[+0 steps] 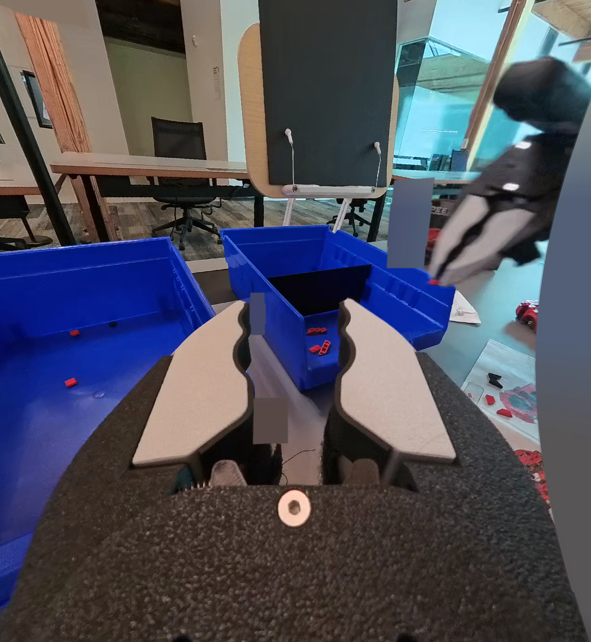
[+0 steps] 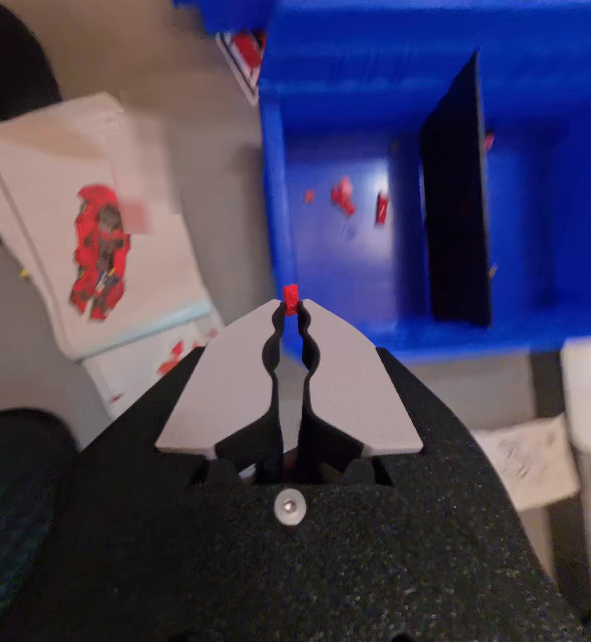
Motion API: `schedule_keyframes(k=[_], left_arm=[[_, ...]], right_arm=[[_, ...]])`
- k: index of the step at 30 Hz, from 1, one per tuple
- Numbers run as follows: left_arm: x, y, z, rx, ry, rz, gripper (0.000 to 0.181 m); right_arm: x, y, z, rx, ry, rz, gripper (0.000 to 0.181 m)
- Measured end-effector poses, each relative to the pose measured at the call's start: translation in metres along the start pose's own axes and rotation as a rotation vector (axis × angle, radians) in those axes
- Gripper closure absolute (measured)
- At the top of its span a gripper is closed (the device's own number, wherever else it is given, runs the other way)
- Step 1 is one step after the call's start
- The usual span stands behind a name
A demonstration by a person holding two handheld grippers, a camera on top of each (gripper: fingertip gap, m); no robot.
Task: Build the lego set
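Left wrist view: left gripper (image 1: 294, 319) gapes empty above the divided blue bin (image 1: 405, 295); glossy red pieces (image 1: 319, 339) lie just ahead, below the tips.

Right wrist view: right gripper (image 2: 290, 305) pinches a small red brick (image 2: 290, 299), long axis upright, over the bin's near wall; instruction booklet (image 2: 89, 222) lies left.

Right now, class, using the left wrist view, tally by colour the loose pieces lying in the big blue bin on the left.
Red pieces: 2
Black pieces: 1
Total: 3
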State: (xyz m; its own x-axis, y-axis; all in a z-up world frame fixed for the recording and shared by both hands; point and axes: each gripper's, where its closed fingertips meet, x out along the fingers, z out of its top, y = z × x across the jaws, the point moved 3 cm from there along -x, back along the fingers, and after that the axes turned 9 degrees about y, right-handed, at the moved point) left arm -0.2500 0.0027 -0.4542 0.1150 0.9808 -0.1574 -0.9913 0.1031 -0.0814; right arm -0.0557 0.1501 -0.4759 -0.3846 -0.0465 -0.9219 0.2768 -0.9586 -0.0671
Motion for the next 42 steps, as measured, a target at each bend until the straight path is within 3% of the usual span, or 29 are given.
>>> schedule_keyframes(k=[1,5,10,25,27,29,34,42], left_arm=[[0.000,-0.001,0.000,0.000,0.000,-0.002,0.134],[0.002,-0.004,0.001,0.006,0.001,-0.012,0.134],[0.003,-0.012,0.005,0.020,-0.008,-0.020,0.134],[0.002,-0.013,0.005,0.030,-0.002,-0.016,0.134],[0.002,-0.012,0.005,0.029,-0.004,-0.017,0.134],[0.002,-0.012,0.005,0.027,-0.005,-0.019,0.134],[0.003,-0.012,0.005,0.019,-0.010,-0.027,0.134],[0.003,-0.014,0.005,0.021,-0.007,-0.033,0.134]], right_arm=[[-0.005,0.013,-0.026,0.057,0.018,0.007,0.174],[0.013,0.047,-0.128,0.275,0.160,-0.002,0.174],[0.042,0.055,-0.170,0.320,0.242,-0.078,0.174],[0.034,0.068,-0.161,0.216,0.200,0.001,0.143],[0.028,0.070,-0.155,0.182,0.193,0.014,0.154],[0.024,0.066,-0.151,0.171,0.183,-0.005,0.181],[0.036,0.059,-0.160,0.218,0.208,-0.012,0.181],[0.040,0.083,-0.154,0.176,0.175,0.049,0.181]])
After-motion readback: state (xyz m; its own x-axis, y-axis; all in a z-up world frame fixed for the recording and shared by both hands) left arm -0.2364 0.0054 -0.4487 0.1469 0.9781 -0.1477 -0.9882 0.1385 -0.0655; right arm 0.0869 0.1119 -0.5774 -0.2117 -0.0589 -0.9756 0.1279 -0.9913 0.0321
